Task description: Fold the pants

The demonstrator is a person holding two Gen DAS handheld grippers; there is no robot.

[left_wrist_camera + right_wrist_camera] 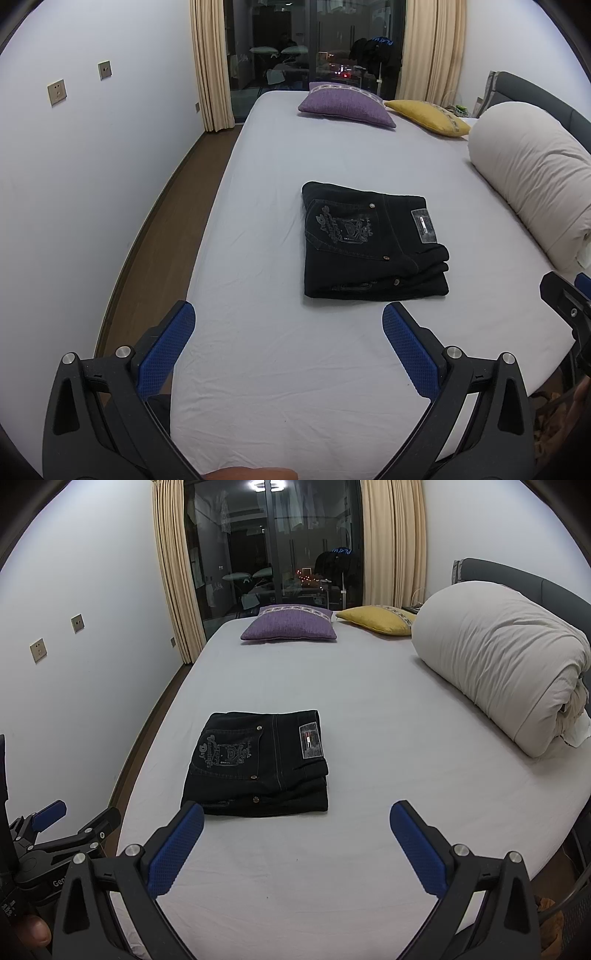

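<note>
Black pants (373, 242) are seen folded into a compact stack on the white bed (280, 369), left of a rolled duvet (532, 184). Both the left gripper (288, 325) and the right gripper (297, 821) are held wide open and empty, short of the pants.

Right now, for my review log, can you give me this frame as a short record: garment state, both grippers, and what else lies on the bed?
garment: black denim pants, folded into a compact rectangle, back pocket embroidery and waistband patch facing up
surface: bed with pale grey sheet
left gripper: open, holding nothing, apart from the pants
right gripper: open, holding nothing, near edge of the pants just ahead
pillows: purple cushion and yellow cushion at the far end
bedding: rolled cream duvet along the right side
task state: fold looks complete
</note>
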